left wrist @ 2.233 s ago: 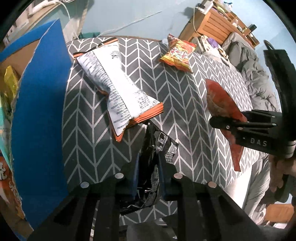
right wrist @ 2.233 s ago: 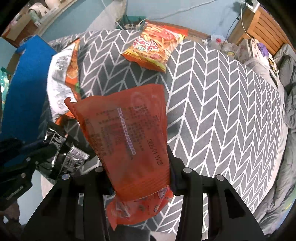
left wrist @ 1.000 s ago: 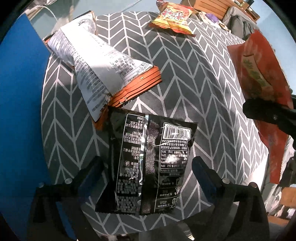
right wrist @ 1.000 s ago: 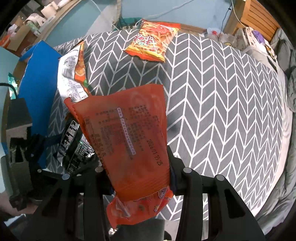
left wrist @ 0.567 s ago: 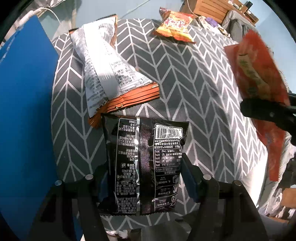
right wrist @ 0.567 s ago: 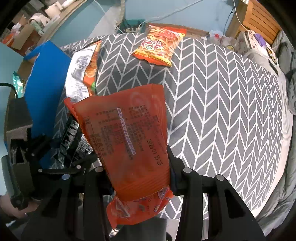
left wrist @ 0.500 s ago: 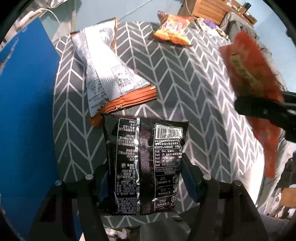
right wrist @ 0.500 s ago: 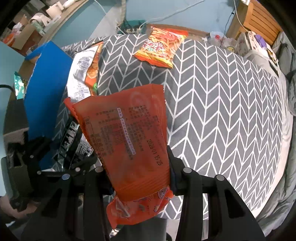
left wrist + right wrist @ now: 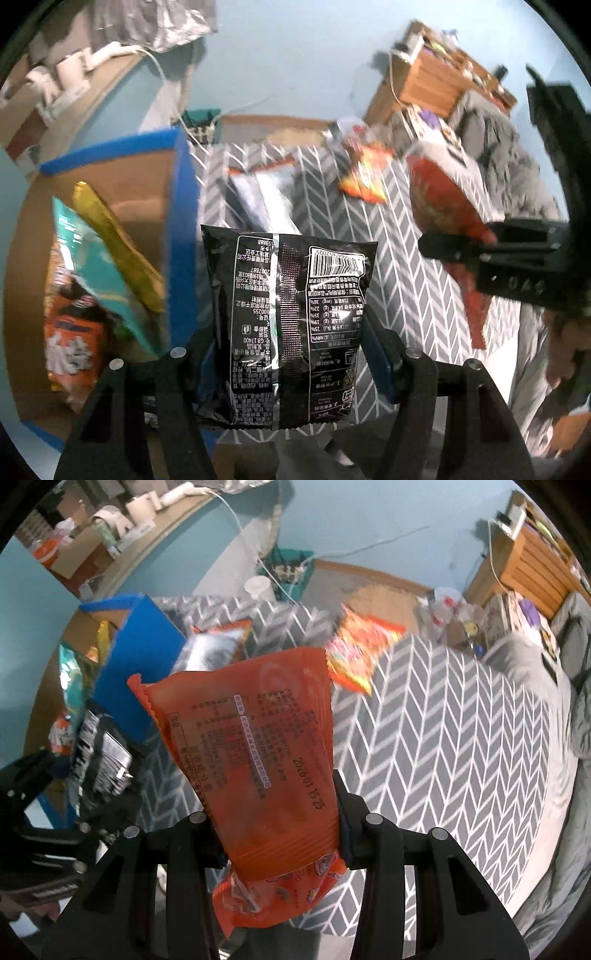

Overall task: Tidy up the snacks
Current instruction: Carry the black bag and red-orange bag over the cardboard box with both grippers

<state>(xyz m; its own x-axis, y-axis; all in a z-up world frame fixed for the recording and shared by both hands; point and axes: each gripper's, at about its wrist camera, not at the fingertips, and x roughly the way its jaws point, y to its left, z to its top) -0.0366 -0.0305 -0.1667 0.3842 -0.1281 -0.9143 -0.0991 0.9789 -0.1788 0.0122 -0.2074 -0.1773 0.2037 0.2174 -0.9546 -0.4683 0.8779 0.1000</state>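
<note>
My left gripper is shut on a black snack bag, held upright above the table's near edge. It also shows at the left of the right wrist view. My right gripper is shut on an orange snack bag, held in the air; it shows at the right of the left wrist view. A blue cardboard box stands at the left with several snack bags inside. A white-and-orange bag and a red-yellow bag lie on the table.
The round table has a grey chevron cloth. A wooden shelf unit and grey bedding are at the far right. A counter with boxes runs along the far left wall. Cables hang on the blue wall.
My left gripper closed on the black bag and lifted it off the table, and the view swung up toward the box. My right gripper kept hold of the orange bag and rose too.
</note>
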